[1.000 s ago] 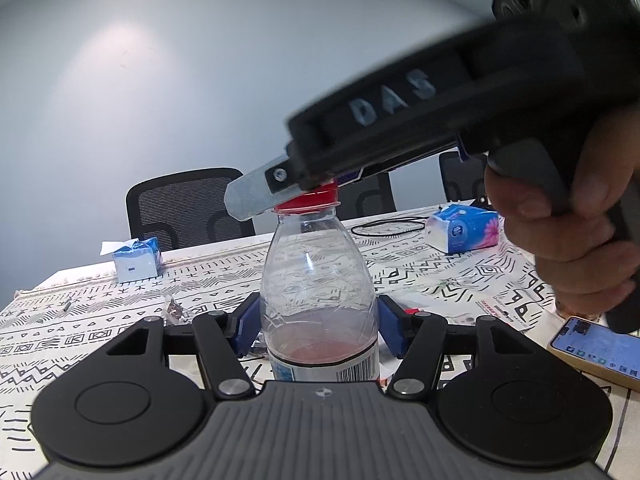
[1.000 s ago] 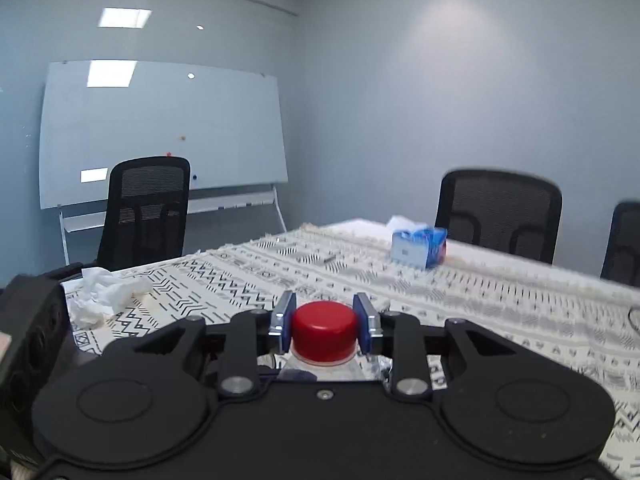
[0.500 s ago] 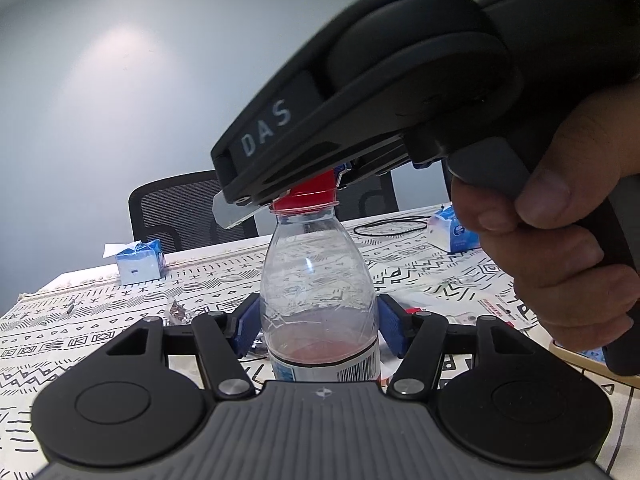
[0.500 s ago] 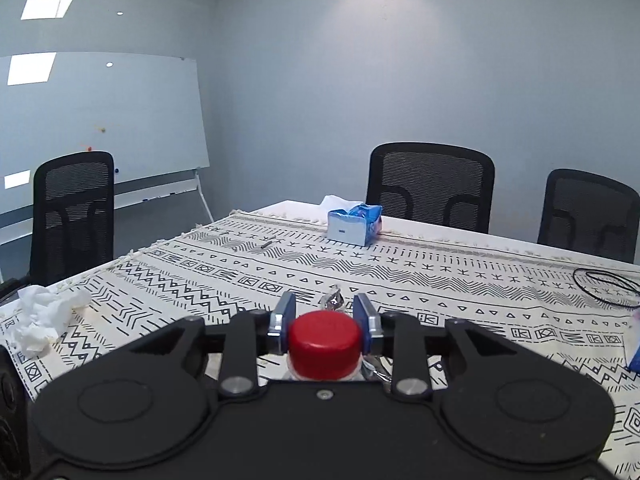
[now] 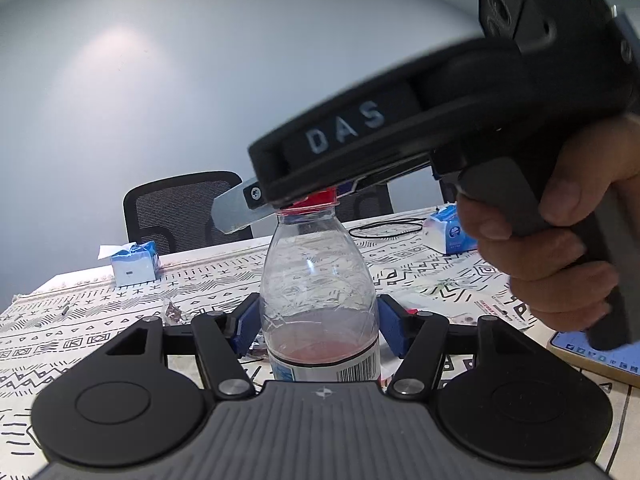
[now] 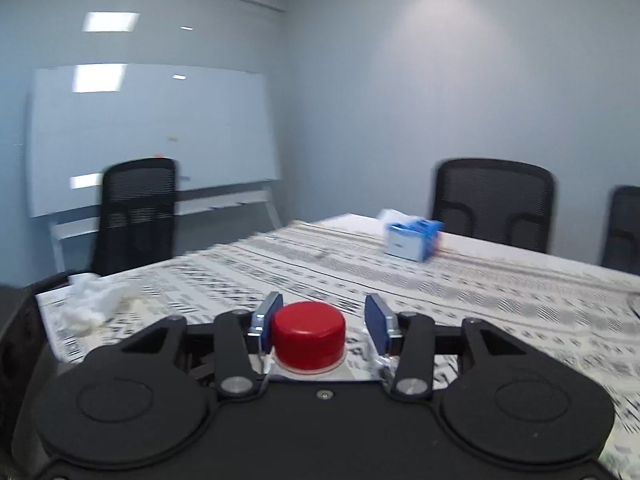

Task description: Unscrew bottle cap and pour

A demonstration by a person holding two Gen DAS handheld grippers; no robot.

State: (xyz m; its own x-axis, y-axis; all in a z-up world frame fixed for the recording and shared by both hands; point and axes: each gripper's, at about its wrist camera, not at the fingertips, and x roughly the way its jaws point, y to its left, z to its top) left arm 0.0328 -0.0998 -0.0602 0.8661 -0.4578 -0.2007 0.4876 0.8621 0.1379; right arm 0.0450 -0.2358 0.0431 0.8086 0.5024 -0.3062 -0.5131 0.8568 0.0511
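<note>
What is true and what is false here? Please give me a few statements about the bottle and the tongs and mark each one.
1. The red cap sits on the bottle. True.
2. The left tongs clamp the bottle's body. True.
3. The right tongs are squeezed shut on the cap. False: they stand open around it, with a clear gap on one side.
4. The bottle is full to the neck. False: it holds only a little reddish liquid, low down.
5. A blue tissue box stands on the patterned tablecloth. True.
</note>
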